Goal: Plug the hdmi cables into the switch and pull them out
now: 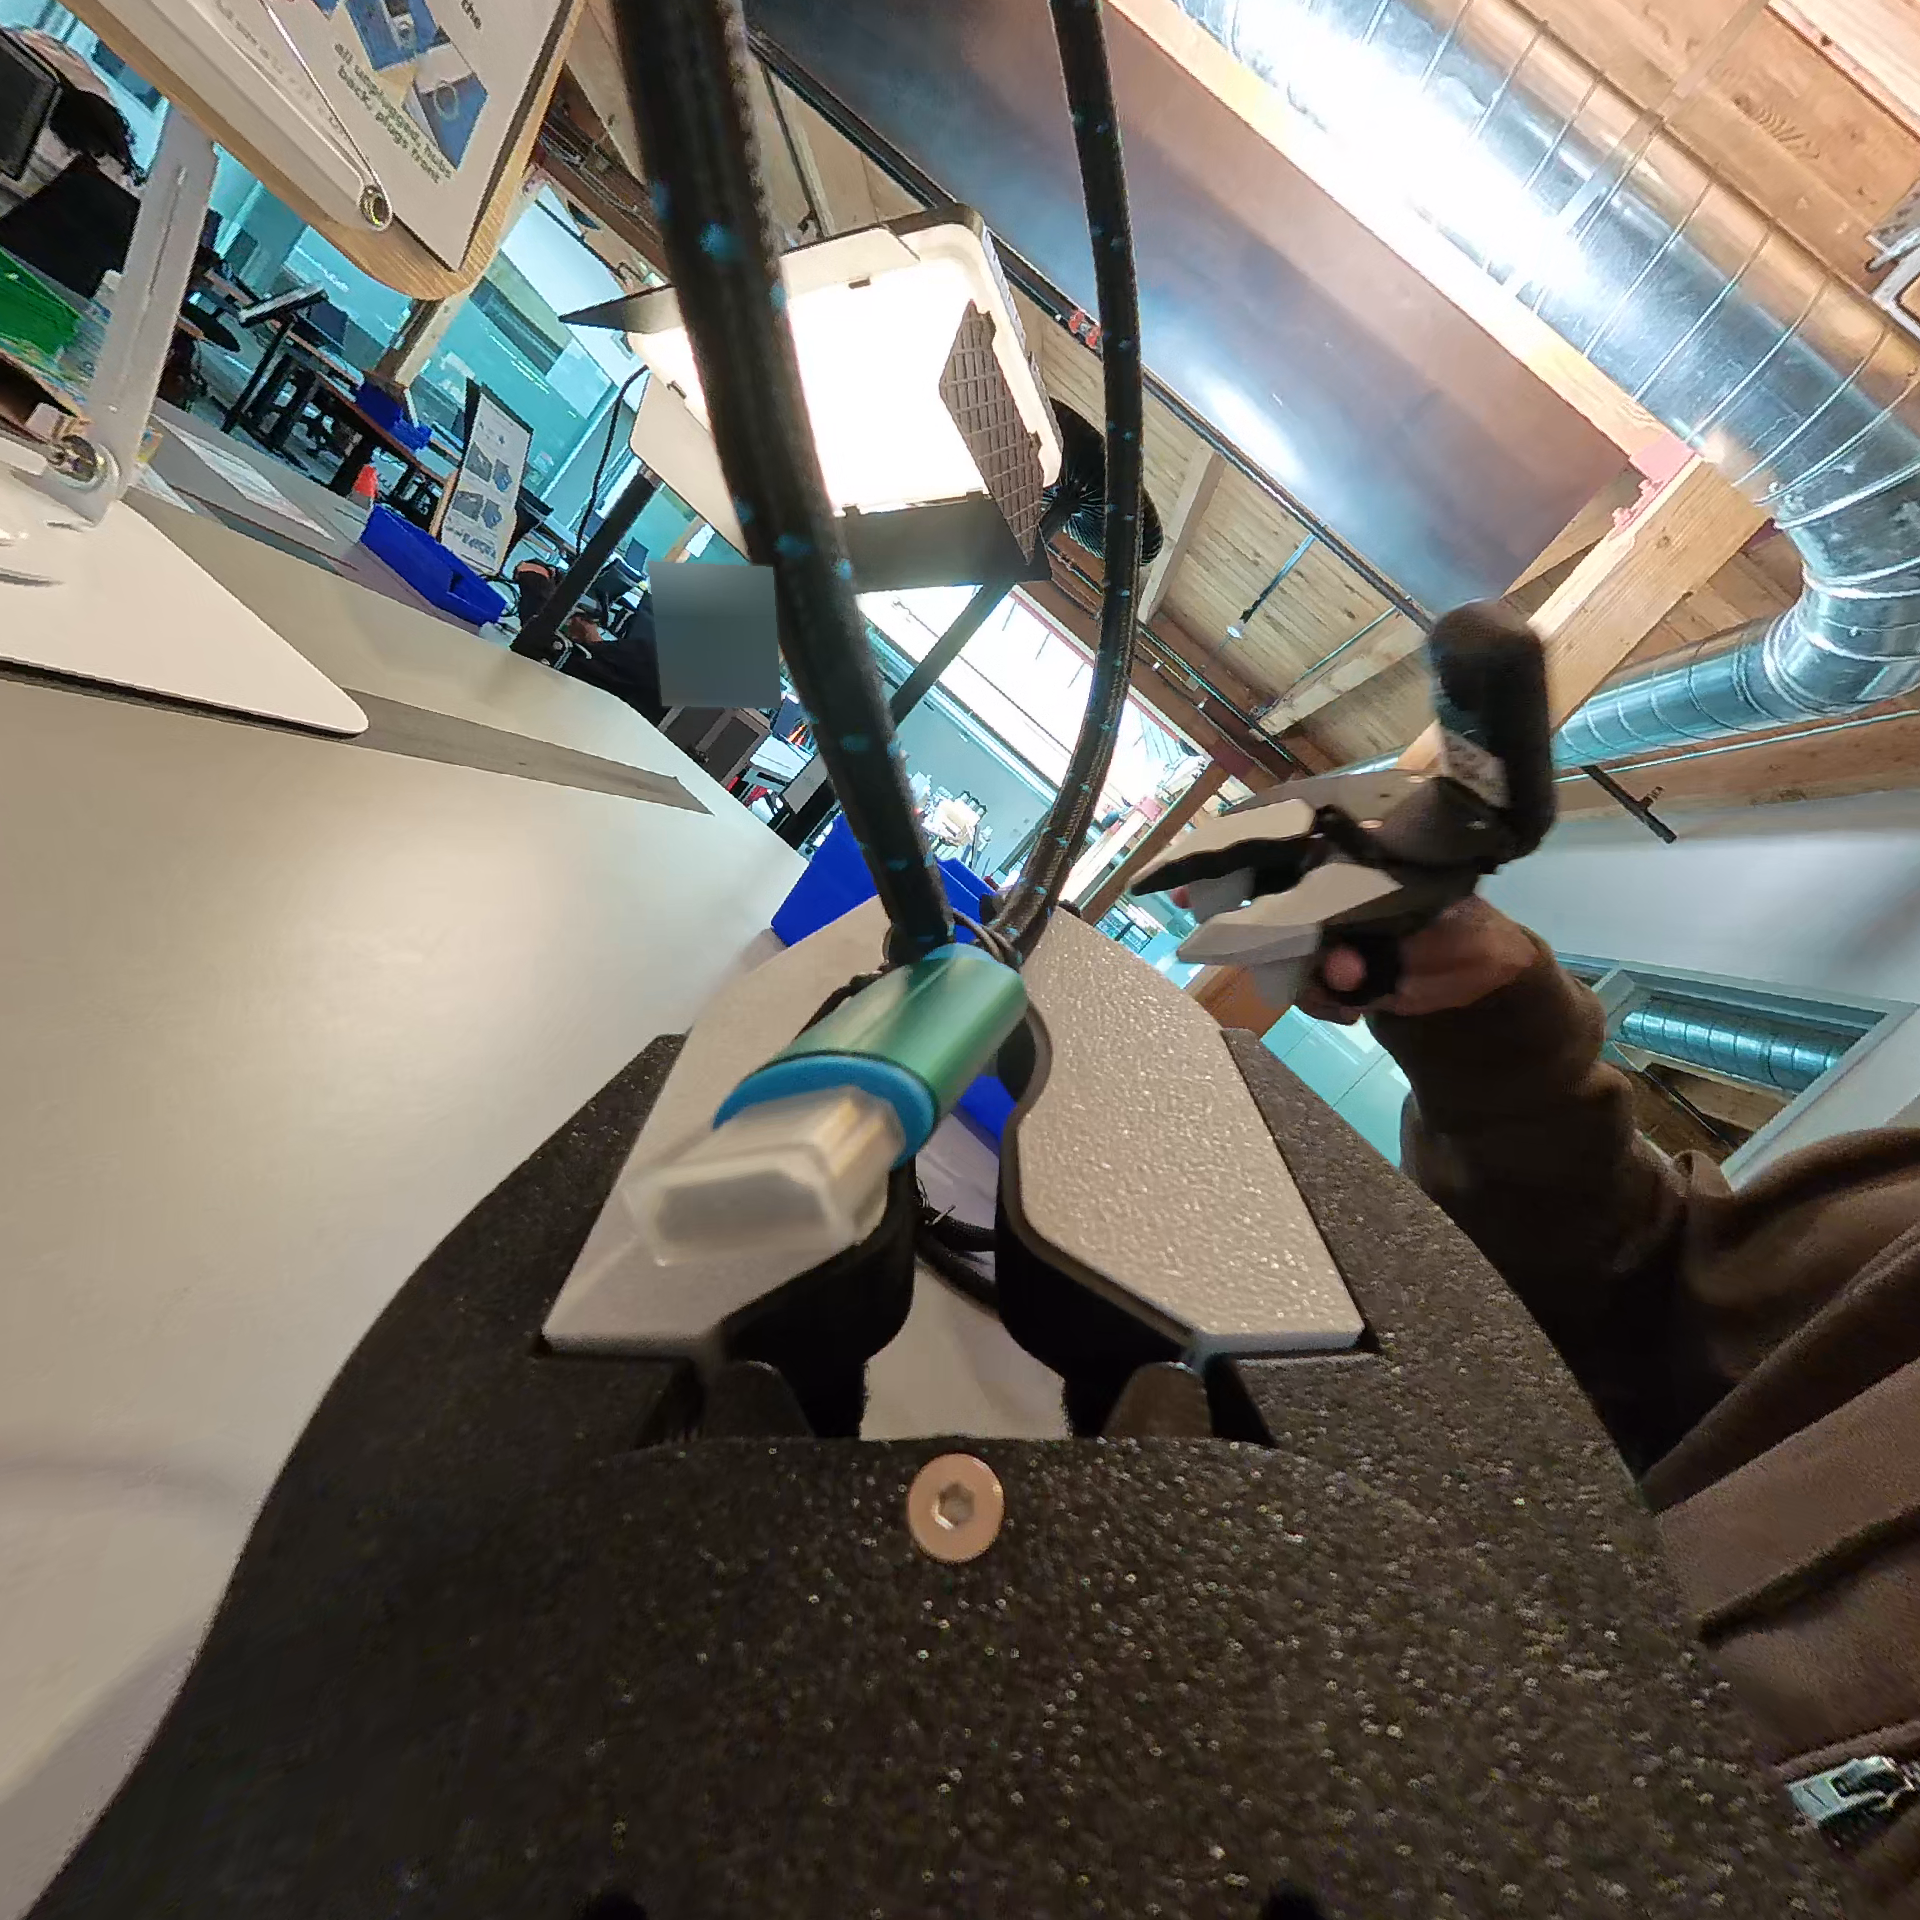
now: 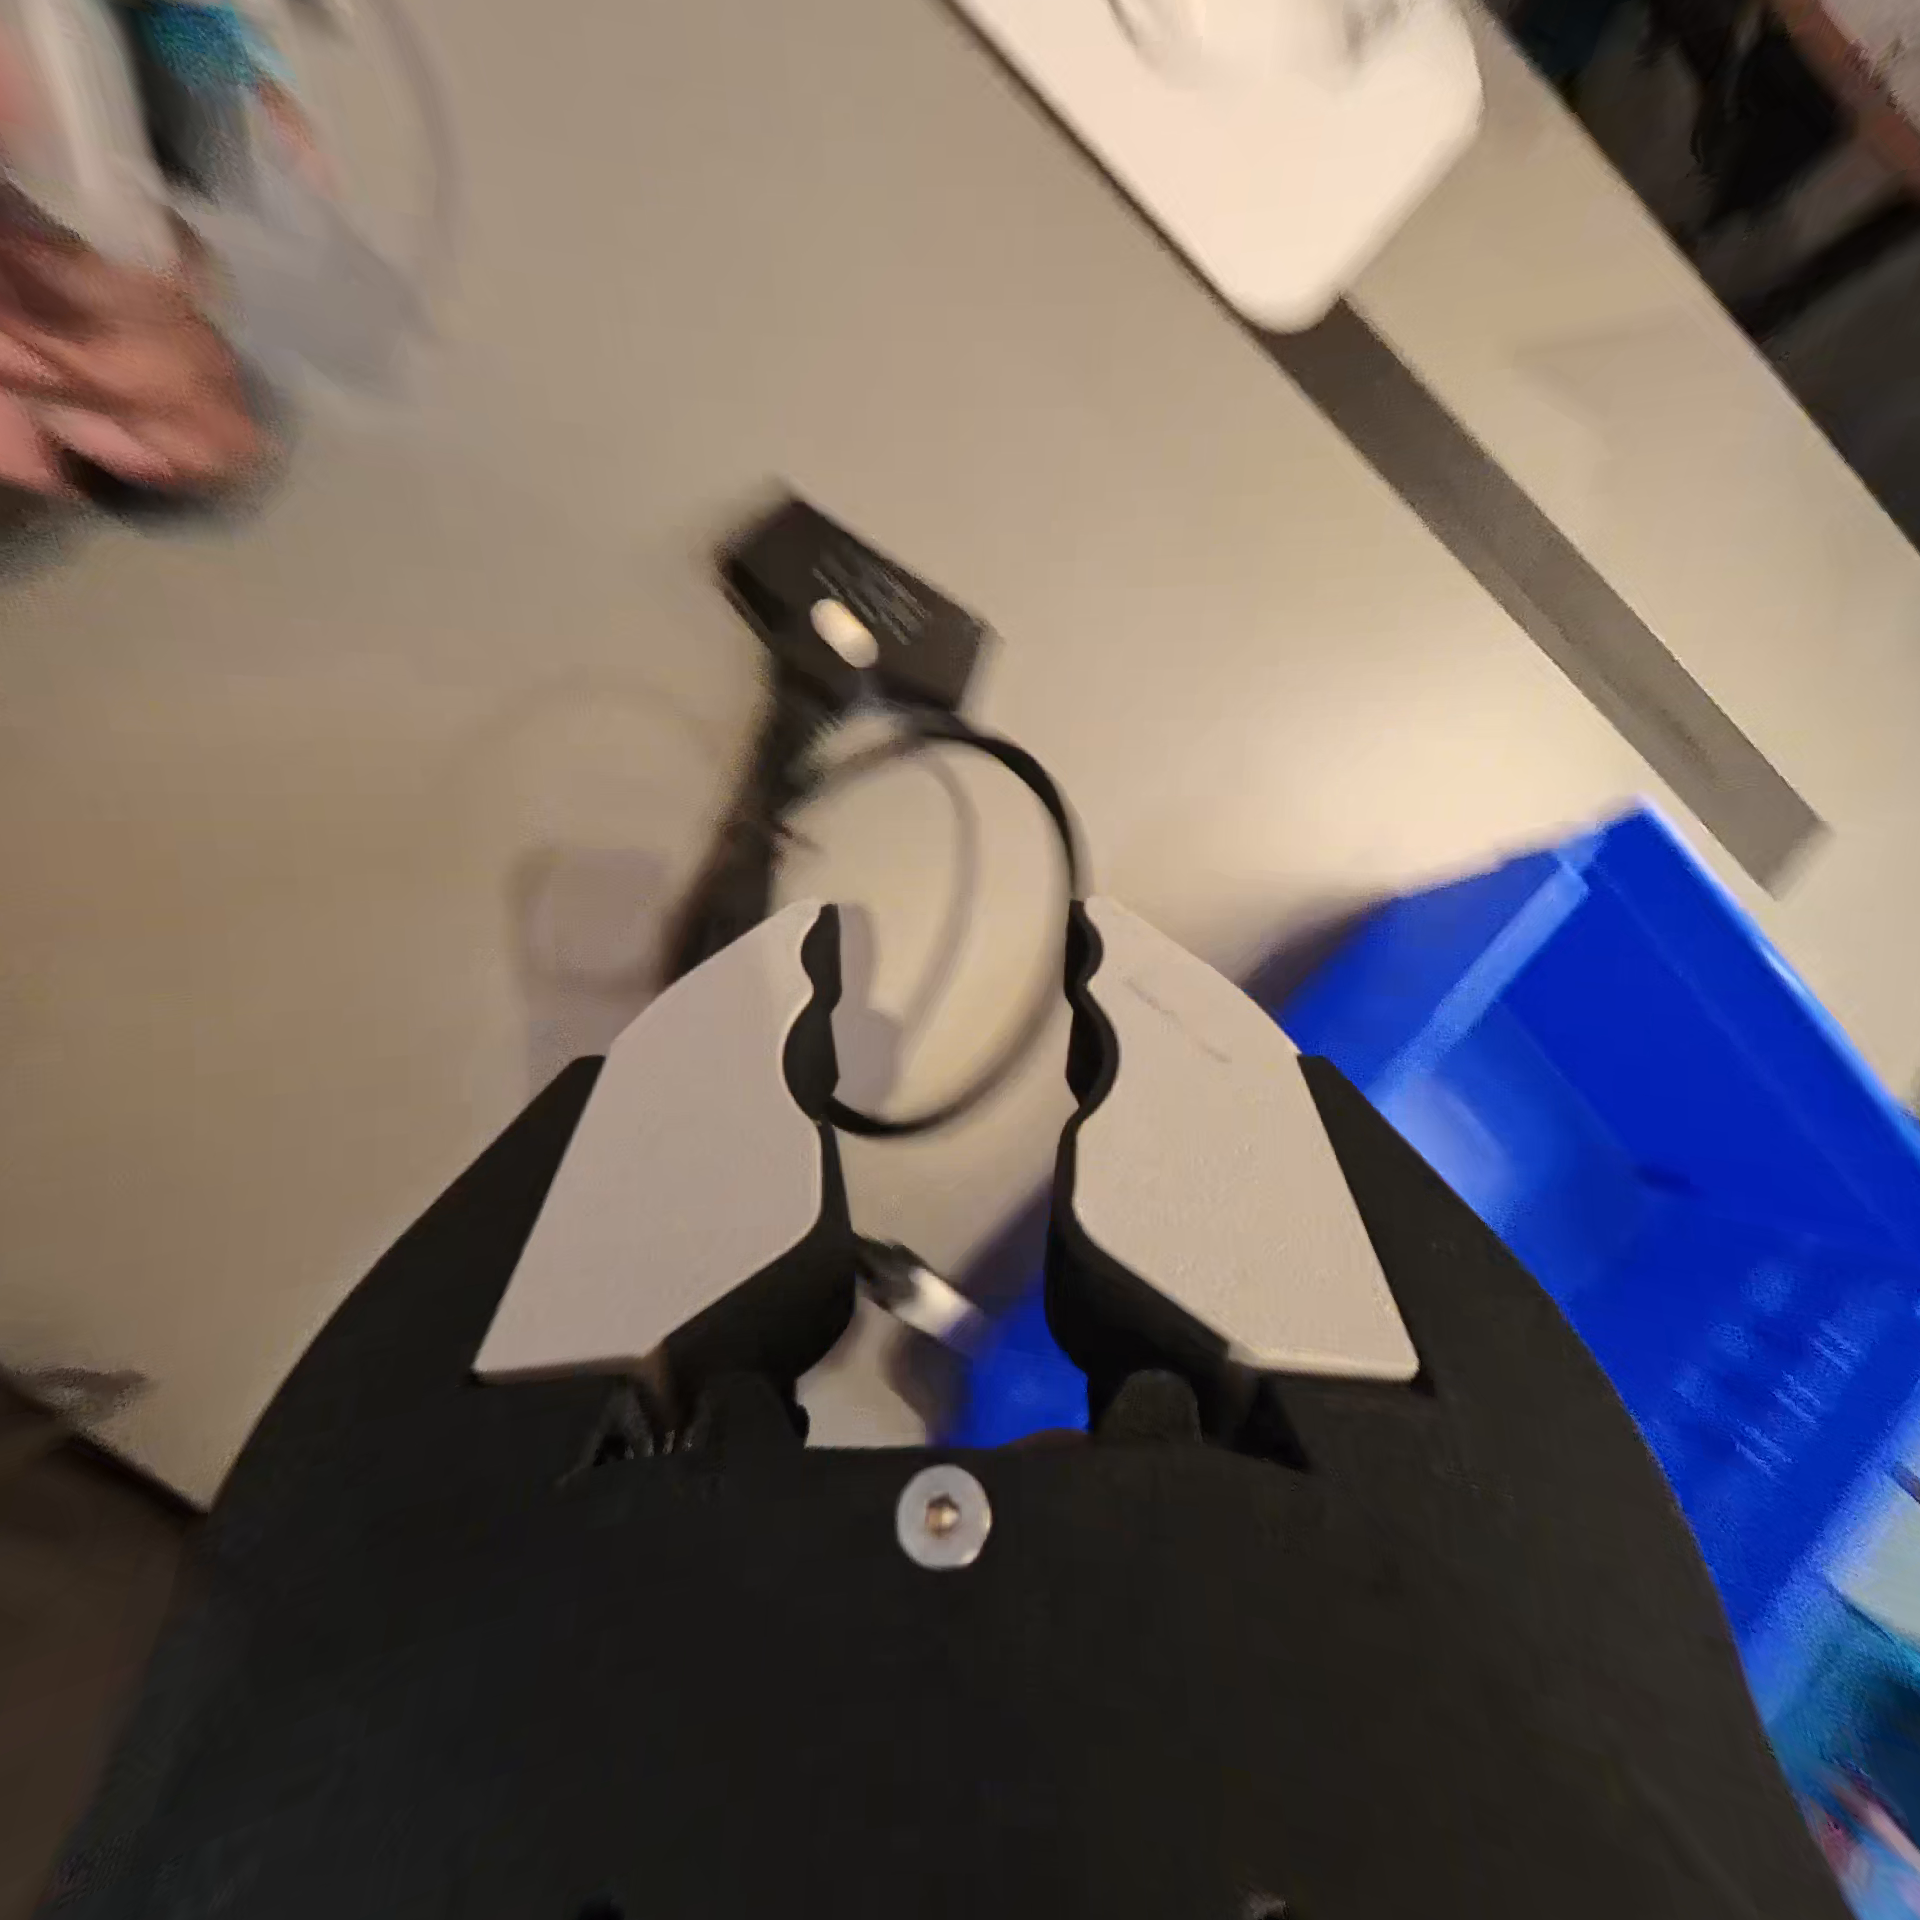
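Left gripper (image 1: 966, 935) is being clenched on a braided cable bundle; right gripper (image 2: 956, 914) is being held released over a table.

Left wrist view: a black braided cable w/ blue flecks (image 1: 790, 582) is being pinched at the fingertips, its loops rising twd the ceiling; its green-and-blue plug w/ clear cap (image 1: 862, 1091) is lying across the left finger (image 1: 665, 1226). The other gripper (image 1: 1278, 883) is being held up at right by a hand (image 1: 1444, 966) in a brown sleeve, jaws apart. A blue bin (image 1: 831, 883) is sitting just beyond, on the white table (image 1: 312, 987).

Right wrist view (blurred): fingers (image 2: 675, 1143) are being kept apart, nothing pressed btwn them. A thin black cable loop (image 2: 1029, 790) w/ a black adapter block (image 2: 862, 613) is lying on the table (image 2: 1195, 520) below; a blue bin (image 2: 1558, 1091) is at right.
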### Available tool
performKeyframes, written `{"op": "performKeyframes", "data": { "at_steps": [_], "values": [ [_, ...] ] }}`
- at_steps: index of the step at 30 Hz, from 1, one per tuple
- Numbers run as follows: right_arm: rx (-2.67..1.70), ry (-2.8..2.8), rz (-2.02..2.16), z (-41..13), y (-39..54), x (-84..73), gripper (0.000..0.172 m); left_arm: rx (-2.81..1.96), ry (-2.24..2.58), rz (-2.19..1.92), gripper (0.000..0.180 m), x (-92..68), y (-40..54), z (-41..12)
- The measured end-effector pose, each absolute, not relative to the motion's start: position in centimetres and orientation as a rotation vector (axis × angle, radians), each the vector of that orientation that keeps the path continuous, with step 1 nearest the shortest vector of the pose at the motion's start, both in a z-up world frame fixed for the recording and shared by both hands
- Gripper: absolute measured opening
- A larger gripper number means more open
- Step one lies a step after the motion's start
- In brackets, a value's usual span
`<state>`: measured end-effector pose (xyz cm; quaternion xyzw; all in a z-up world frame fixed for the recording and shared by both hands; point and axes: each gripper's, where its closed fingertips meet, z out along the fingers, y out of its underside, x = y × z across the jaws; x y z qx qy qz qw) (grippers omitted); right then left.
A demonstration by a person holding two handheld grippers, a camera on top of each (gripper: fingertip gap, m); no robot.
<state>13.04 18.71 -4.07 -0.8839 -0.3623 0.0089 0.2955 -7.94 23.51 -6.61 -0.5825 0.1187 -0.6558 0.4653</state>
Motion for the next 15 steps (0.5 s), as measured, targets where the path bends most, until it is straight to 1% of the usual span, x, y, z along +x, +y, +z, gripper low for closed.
{"op": "performKeyframes", "data": {
  "at_steps": [1,2,4,5,7,9,11,15],
  "values": [
    [-2.292,-0.948,0.148,-3.2,18.2,10.0,0.041,-1.435,0.288,-1.609,0.011,-7.9,23.6,-6.7],
    [-2.245,-0.949,0.259,-2.9,17.5,6.8,0.041,-1.442,0.286,-1.607,0.011,-7.9,23.7,-6.7],
    [-2.219,-1.017,0.359,-4.8,16.4,1.2,0.043,-1.462,0.285,-1.604,0.011,-7.7,23.9,-7.0],
    [-2.24,-1.055,0.344,-6.8,16.5,-0.9,0.048,-1.472,0.288,-1.602,0.011,-7.6,23.9,-7.1],
    [-2.33,-1.066,0.227,-11.3,18.0,-2.5,0.063,-1.478,0.299,-1.598,0.011,-7.4,23.8,-7.1],
    [-2.401,-0.986,0.084,-14.0,20.5,-1.4,0.07,-1.472,0.304,-1.597,0.011,-7.5,23.7,-7.1],
    [-2.437,-0.932,0.011,-14.6,22.3,0.0,0.073,-1.472,0.299,-1.602,0.011,-7.6,23.6,-7.1],
    [-2.49,-0.988,-0.054,-13.6,23.6,1.4,0.071,-1.479,0.284,-1.604,0.011,-8.1,23.6,-7.1]
  ]
}}
